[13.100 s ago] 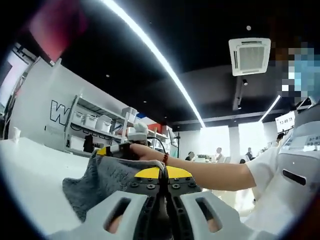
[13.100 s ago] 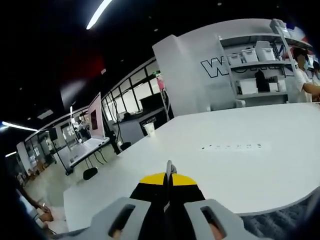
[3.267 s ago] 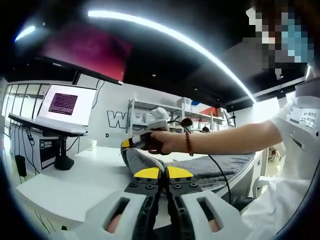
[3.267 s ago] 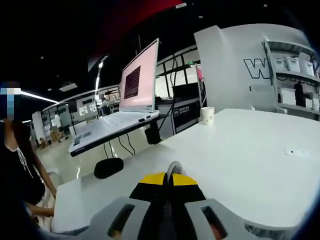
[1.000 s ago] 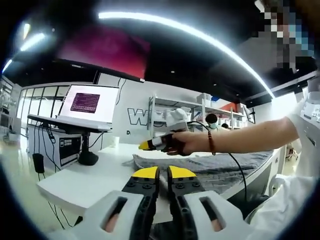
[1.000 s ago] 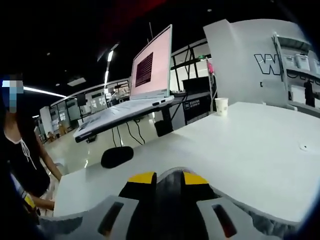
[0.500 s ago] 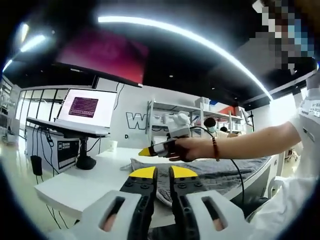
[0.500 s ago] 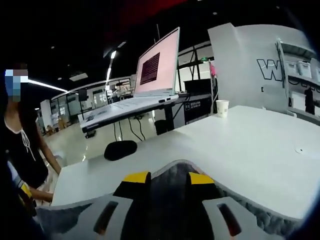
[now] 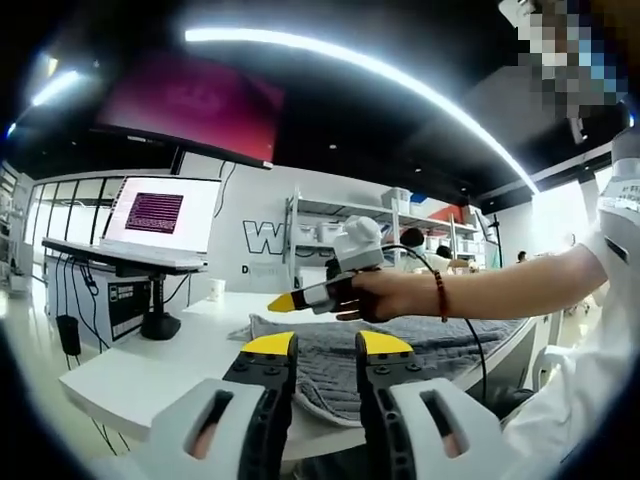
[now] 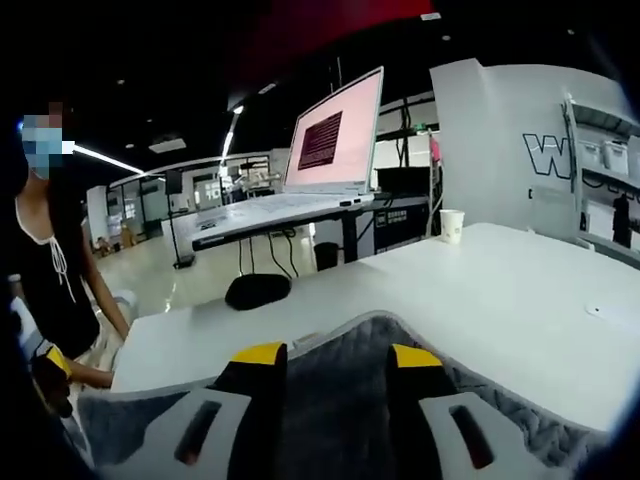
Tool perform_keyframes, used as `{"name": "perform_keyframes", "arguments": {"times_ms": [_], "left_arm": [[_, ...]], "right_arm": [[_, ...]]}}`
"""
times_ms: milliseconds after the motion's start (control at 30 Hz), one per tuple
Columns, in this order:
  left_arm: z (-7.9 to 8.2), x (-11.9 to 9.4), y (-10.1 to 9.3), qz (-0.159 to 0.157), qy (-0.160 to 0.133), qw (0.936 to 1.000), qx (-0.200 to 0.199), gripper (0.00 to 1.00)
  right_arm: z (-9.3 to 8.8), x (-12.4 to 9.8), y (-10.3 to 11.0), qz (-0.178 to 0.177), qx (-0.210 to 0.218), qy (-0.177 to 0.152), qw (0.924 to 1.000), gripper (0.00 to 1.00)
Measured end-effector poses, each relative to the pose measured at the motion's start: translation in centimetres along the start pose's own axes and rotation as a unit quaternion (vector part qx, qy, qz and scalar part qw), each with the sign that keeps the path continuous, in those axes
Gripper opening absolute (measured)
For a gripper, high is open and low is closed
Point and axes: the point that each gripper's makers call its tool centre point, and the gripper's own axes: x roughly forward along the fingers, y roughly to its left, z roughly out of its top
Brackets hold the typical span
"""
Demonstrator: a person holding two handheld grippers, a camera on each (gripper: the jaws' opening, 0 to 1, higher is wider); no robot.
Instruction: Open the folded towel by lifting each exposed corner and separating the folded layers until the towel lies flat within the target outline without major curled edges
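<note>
In the left gripper view, the left gripper (image 9: 327, 345) sits low at the near edge of the white worktop (image 9: 150, 365) with its yellow-tipped jaws parted and nothing between them; just past them the grey towel (image 9: 400, 345) lies spread over the worktop, its near edge drooping slightly over the rim, while the right gripper (image 9: 285, 301) hovers above the cloth in the person's hand (image 9: 385, 296). In the right gripper view, the right gripper (image 10: 335, 355) has its jaws released and wide apart, the towel (image 10: 340, 390) showing between and below them, its rounded corner (image 10: 375, 320) resting on the worktop (image 10: 480, 290) beyond the tips. Judging from this, the unfolding looks largely done; the target outline cannot be made out, so remaining work is checking placement and smoothing edges
</note>
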Motion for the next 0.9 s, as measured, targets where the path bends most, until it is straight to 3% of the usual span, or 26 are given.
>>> {"name": "perform_keyframes", "arguments": {"times_ms": [367, 733, 900], "left_arm": [[0.0, 0.9, -1.7, -0.023, 0.008, 0.9997, 0.007, 0.24], [0.0, 2.0, -3.8, -0.046, 0.025, 0.9983, 0.024, 0.3], [-0.1, 2.2, -4.3, -0.05, 0.03, 0.9979, 0.027, 0.34]], "right_arm": [[-0.5, -1.0, 0.5, 0.011, -0.013, 0.001, 0.9998, 0.49], [0.2, -4.9, 1.4, 0.018, -0.038, -0.021, 0.9989, 0.6], [0.3, -5.3, 1.3, 0.023, -0.031, -0.025, 0.9989, 0.63]]}}
